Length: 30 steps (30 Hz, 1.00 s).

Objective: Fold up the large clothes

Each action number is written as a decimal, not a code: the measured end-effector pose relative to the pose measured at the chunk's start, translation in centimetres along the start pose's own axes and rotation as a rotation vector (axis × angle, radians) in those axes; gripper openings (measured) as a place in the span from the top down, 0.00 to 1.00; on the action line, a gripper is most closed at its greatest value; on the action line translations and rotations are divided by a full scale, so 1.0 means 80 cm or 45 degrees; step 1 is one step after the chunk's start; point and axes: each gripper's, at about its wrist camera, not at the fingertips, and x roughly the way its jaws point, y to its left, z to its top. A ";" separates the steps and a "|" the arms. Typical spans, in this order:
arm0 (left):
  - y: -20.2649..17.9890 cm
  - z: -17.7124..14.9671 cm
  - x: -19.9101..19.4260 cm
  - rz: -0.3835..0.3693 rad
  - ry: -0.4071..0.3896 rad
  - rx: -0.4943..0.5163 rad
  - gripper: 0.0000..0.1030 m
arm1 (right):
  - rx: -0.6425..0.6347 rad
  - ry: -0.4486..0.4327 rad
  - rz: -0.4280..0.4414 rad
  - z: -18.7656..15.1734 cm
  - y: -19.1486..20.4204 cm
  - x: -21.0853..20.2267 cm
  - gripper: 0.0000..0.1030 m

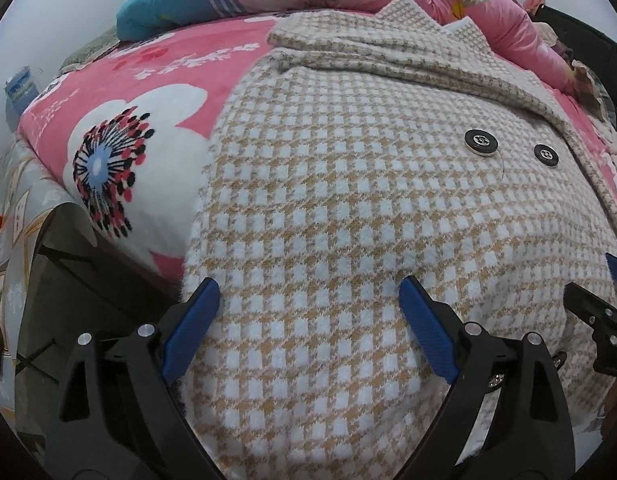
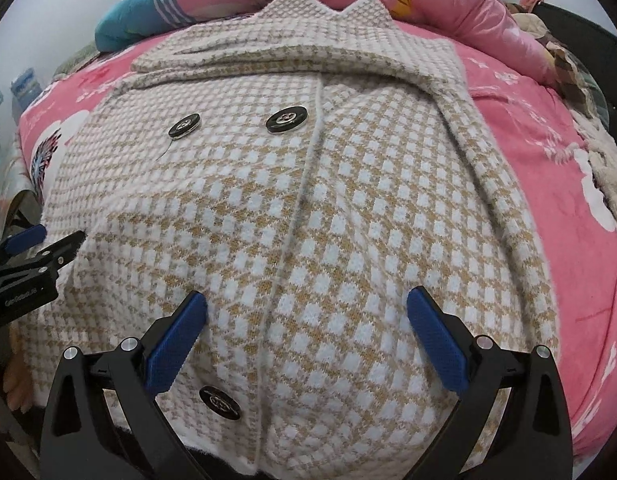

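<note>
A pink fleece bed blanket printed with large white flowers (image 1: 148, 80) spreads beyond and to either side of both pairs of jaws, with a rumpled pink quilted duvet (image 2: 448, 4) and a teal cushion with white stripes (image 1: 176, 4) bunched at its far edge. On the blanket lies the tan-and-white houndstooth knit coat (image 2: 308, 208), front side up. Its long axis runs straight away from the jaws: the pointed collar (image 2: 332, 12) is at the far end, the hem at the near end under the jaws. A folded sleeve (image 1: 368, 52) lies crosswise just below the collar.

The left gripper (image 1: 308, 292) hovers over the coat's near left part, its blue-padded jaws wide apart with nothing between them but cloth below. The right gripper (image 2: 308, 308) is over the near middle, its jaws likewise spread, straddling the front seam.

Two round black buttons (image 2: 286, 120) sit ahead of the right jaws, towards the collar; a third black button (image 2: 219, 402) lies just beside the right gripper's left pad. Small white lettering on the left gripper's body, seen from the right wrist, is too blurred to read.
</note>
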 end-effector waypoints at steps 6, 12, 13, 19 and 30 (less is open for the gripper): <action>0.002 -0.011 -0.024 0.039 -0.051 0.003 0.15 | 0.000 -0.002 -0.002 -0.003 -0.001 0.000 0.06; 0.028 -0.025 -0.045 0.071 -0.070 -0.035 0.15 | 0.002 0.002 -0.003 -0.004 -0.001 -0.001 0.06; 0.035 -0.031 -0.050 0.073 -0.075 -0.053 0.15 | 0.002 0.005 -0.003 -0.004 -0.001 -0.002 0.06; 0.077 -0.064 -0.073 0.081 -0.112 -0.093 0.15 | -0.001 0.009 -0.003 -0.002 -0.002 -0.002 0.06; 0.101 -0.122 -0.114 -0.223 -0.188 -0.161 0.21 | 0.002 0.009 -0.003 -0.002 0.000 -0.002 0.06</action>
